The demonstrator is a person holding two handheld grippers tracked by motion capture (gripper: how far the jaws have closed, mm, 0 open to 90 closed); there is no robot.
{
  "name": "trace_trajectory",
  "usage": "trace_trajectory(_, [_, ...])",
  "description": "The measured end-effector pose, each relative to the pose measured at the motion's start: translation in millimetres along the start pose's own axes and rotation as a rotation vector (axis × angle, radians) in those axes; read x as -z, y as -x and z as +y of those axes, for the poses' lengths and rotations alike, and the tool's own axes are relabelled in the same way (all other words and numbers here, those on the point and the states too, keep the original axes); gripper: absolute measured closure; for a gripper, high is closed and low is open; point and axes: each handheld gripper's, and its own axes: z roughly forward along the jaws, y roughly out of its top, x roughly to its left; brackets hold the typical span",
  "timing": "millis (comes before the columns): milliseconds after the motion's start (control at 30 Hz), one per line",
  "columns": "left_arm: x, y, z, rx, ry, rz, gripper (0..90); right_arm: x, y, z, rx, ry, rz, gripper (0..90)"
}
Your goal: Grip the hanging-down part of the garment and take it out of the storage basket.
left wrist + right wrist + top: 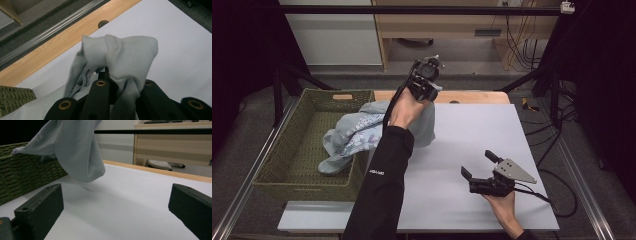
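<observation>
A pale grey-blue garment (362, 132) trails from the green woven basket (287, 150) up over its right rim. My left gripper (426, 80) is raised above the table's far edge and is shut on a bunched fold of that garment (125, 57); a white label shows in the fold. The cloth hangs down from it, and its lower end (80, 152) swings just above the table. My right gripper (479, 165) rests low over the white table near the front right, open, with nothing between its fingers (40, 207).
The white tabletop (472, 130) has a wooden strip (62, 35) along its far edge with a round hole in it. The basket takes up the table's left side. Black frame bars, cables and a wooden cabinet stand beyond the table.
</observation>
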Motion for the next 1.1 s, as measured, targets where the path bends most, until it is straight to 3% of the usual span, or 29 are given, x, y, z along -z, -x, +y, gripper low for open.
trace_trajectory(67, [0.7,0.0,-0.1,0.000,0.002,-0.001,83.0,-0.1,0.0,0.0,-0.001,0.002,0.000,0.5])
trace_trajectory(133, [1.6,-0.3,0.0,0.001,0.005,0.002,83.1,0.8,-1.9,0.9,-0.033,0.002,0.010,0.5])
trace_trajectory(400, [4.5,-0.8,-0.9,-0.002,0.008,-0.004,83.0,-1.8,0.9,0.4,-0.001,0.009,0.006,0.5])
trace_trajectory(533, [6.8,-2.1,-0.7,0.000,0.011,-0.005,83.1,-2.1,1.8,3.1,-0.025,0.023,0.017,0.4])
trace_trajectory(567, [7.1,-2.4,-0.6,0.001,0.012,-0.004,83.0,-1.2,1.8,4.7,-0.036,0.005,0.008,0.5])
trace_trajectory(667, [7.5,-1.7,-0.7,-0.002,0.010,-0.006,83.1,-2.0,4.0,8.0,-0.008,0.020,0.014,0.5])
trace_trajectory(733, [7.8,-1.5,-0.8,-0.003,0.011,-0.009,83.1,-2.4,2.4,11.6,-0.037,0.028,0.017,0.5])
trace_trajectory(867, [8.2,-1.4,-1.1,-0.010,0.009,-0.004,83.0,-6.0,3.4,16.4,-0.010,0.046,0.022,0.5])
trace_trajectory(933, [8.8,-2.1,-1.7,-0.011,0.013,-0.008,83.1,-8.2,1.2,20.5,-0.039,0.036,0.027,0.4])
trace_trajectory(1000, [8.7,-2.9,-2.3,-0.011,0.013,-0.012,83.1,-10.9,0.4,24.2,-0.018,0.033,0.023,0.4])
trace_trajectory(1067, [8.4,-2.4,-2.7,-0.011,0.013,-0.012,83.1,-14.0,-2.6,28.8,-0.039,0.044,0.036,0.4])
trace_trajectory(1100, [8.4,-2.0,-2.7,-0.014,0.013,-0.011,83.1,-16.2,-2.4,30.2,-0.021,0.052,0.033,0.5])
